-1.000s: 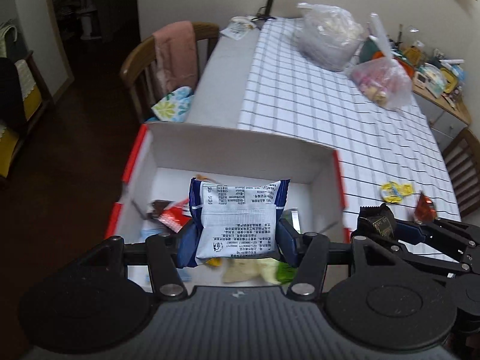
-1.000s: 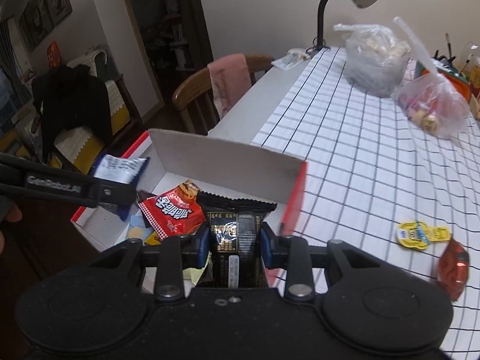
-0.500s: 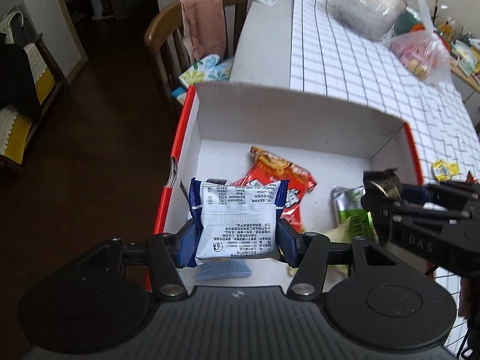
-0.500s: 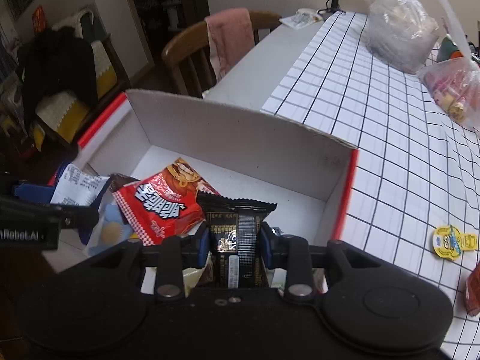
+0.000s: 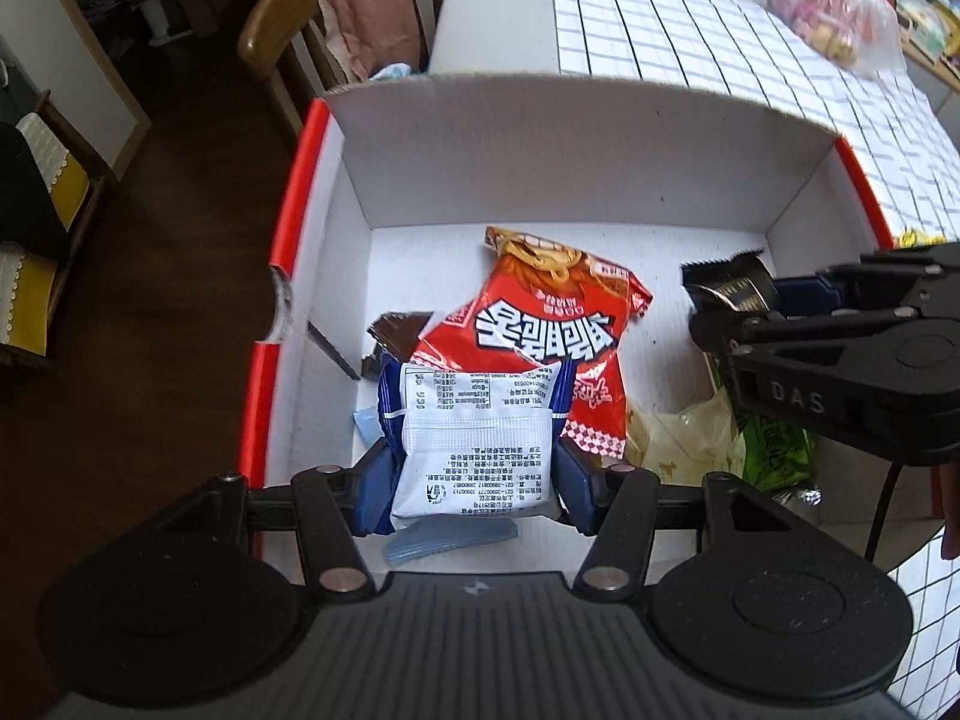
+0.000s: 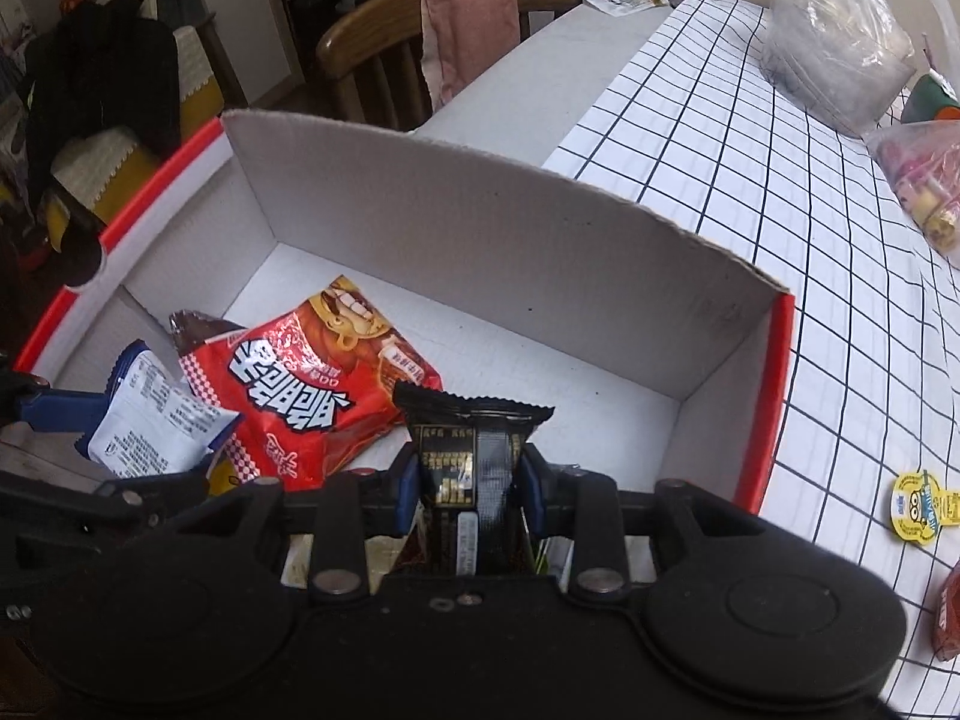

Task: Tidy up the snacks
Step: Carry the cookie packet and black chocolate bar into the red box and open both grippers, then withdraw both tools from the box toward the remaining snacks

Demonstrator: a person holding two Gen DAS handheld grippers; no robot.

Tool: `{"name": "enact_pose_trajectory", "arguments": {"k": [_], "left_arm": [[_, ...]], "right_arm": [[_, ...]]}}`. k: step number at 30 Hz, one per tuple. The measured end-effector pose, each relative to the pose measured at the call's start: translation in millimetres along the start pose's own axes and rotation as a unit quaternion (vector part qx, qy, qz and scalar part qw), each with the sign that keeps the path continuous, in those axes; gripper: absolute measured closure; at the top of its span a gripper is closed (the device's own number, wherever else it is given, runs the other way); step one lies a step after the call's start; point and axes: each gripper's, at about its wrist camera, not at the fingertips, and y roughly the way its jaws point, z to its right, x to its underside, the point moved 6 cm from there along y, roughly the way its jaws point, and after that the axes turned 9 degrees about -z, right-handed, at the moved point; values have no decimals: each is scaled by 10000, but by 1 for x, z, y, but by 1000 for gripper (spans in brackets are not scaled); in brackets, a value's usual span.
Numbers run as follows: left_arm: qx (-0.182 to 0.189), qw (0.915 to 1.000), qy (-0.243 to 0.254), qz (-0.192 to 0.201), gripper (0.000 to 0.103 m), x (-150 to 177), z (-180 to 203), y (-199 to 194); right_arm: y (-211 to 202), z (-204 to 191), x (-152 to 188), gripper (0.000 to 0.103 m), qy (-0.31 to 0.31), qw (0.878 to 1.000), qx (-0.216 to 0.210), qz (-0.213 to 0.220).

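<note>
A: What does the left wrist view show that the right one does not?

B: At lower center, the left hand-held gripper (image 5: pixel 474 480) is clamped on a white and blue packet (image 5: pixel 474 444), held over the box (image 5: pixel 540 138). At right, the right hand-held gripper (image 5: pixel 729 306) comes in from the side, and under it lie a green packet (image 5: pixel 774 450) and a pale wrapper (image 5: pixel 690 438). A light blue sachet (image 5: pixel 450 537) shows just below the held packet.

A: And the right wrist view?

B: At lower center, the right hand-held gripper (image 6: pixel 468 480) is clamped on a black packet (image 6: pixel 471 450) with gold print, also over the box (image 6: pixel 480 222). At right, the checked tabletop (image 6: pixel 750 180) carries a yellow sachet (image 6: pixel 918 504) and, at the lower right edge, a red packet (image 6: pixel 951 618).

A: What is inside the box?

B: 1 large red noodle bag (image 5: pixel 552 330) lies in the middle of the floor of the box, on top of a brown wrapper (image 5: pixel 399 330). Both views show it.
</note>
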Motion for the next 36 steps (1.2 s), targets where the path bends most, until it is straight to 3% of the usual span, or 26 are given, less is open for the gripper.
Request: {"name": "enact_pose_trajectory", "arguments": {"k": [8, 19, 28, 36], "left_arm": [[-59, 9997, 97, -229, 45, 1, 7, 16], [31, 9998, 11, -184, 42, 5, 7, 16], [317, 9993, -174, 93, 39, 10, 5, -6], [480, 9963, -57, 709, 39, 13, 23, -47]], "right_arm": [[-5, 0, 3, 67, 27, 10000, -20, 57], [-38, 8, 16, 59, 193, 9988, -236, 392], [-79, 14, 33, 51, 324, 9951, -449, 813], [-128, 24, 51, 39, 329, 9888, -599, 1326]]}}
